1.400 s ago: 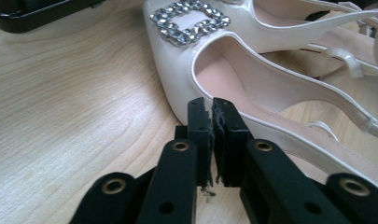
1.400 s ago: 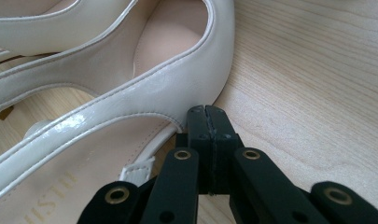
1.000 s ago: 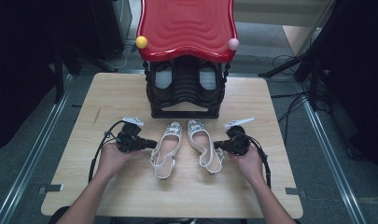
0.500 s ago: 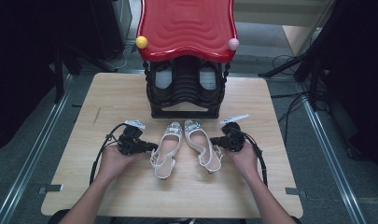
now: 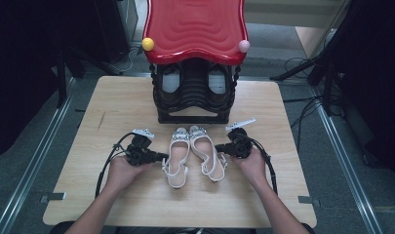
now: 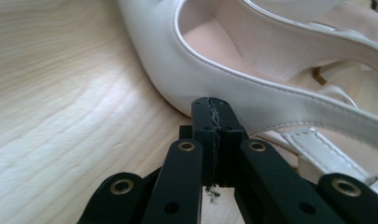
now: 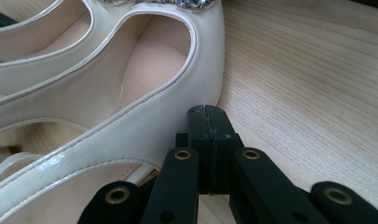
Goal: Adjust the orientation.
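A pair of white slingback shoes with jewelled toes lies in the middle of the table, the left shoe (image 5: 177, 157) beside the right shoe (image 5: 205, 152). My left gripper (image 5: 164, 157) is shut, and its tips touch the outer side of the left shoe (image 6: 196, 70); its jaws have just closed the last bit with nothing between them. In the left gripper view the left gripper (image 6: 211, 105) has its jaws pressed together. My right gripper (image 5: 219, 147) is shut too. In the right gripper view the right gripper (image 7: 206, 112) rests against the outer side of the right shoe (image 7: 144, 116).
A black shoe rack (image 5: 192, 105) with a red wavy top (image 5: 195, 29) stands at the back of the wooden table (image 5: 112, 107), with dark shoes (image 5: 171, 83) inside. A yellow ball (image 5: 148, 44) and a pink ball (image 5: 244, 46) sit on its corners. Metal rails run along both table sides.
Both grippers have edged slightly inward toward the shoes. The right shoe has shifted a little to the left, closer to its mate.
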Motion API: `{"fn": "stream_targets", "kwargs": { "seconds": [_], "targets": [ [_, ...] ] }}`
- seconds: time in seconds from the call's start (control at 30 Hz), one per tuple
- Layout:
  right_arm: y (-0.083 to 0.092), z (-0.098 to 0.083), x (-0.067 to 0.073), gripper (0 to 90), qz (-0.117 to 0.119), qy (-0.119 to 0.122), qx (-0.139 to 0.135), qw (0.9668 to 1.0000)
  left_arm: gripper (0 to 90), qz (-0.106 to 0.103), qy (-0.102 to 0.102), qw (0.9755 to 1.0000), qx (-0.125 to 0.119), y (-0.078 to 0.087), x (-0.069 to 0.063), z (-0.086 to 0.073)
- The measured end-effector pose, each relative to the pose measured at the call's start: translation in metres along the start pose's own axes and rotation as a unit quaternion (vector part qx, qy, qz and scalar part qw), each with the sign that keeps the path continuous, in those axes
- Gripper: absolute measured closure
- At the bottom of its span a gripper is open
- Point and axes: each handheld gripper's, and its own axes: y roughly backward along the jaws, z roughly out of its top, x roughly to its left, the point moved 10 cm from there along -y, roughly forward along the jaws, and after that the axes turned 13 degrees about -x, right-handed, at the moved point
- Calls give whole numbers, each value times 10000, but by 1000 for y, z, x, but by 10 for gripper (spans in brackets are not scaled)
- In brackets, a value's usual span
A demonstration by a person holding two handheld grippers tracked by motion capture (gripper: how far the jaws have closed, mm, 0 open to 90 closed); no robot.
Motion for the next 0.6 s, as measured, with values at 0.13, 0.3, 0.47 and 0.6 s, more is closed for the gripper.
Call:
{"fn": "stream_targets", "kwargs": {
  "seconds": [0.13, 0.3, 0.47, 0.6],
  "targets": [
    [0, 0, 0, 900, -27, -37, 10, 10000, 900, -148, -66, 9998, 84, -6, -10, -2],
    [0, 0, 0, 900, -37, -43, 11, 10000, 900, -253, -230, 9993, 156, -14, -23, -5],
    [0, 0, -2, 900, -81, -35, -1, 10000, 900, -228, -228, 9994, 138, -17, -28, -6],
    [2, 2, -5, 900, -143, -16, -58, 9999, 900, -287, -308, 9990, 179, -19, -33, -7]
  ]
}}
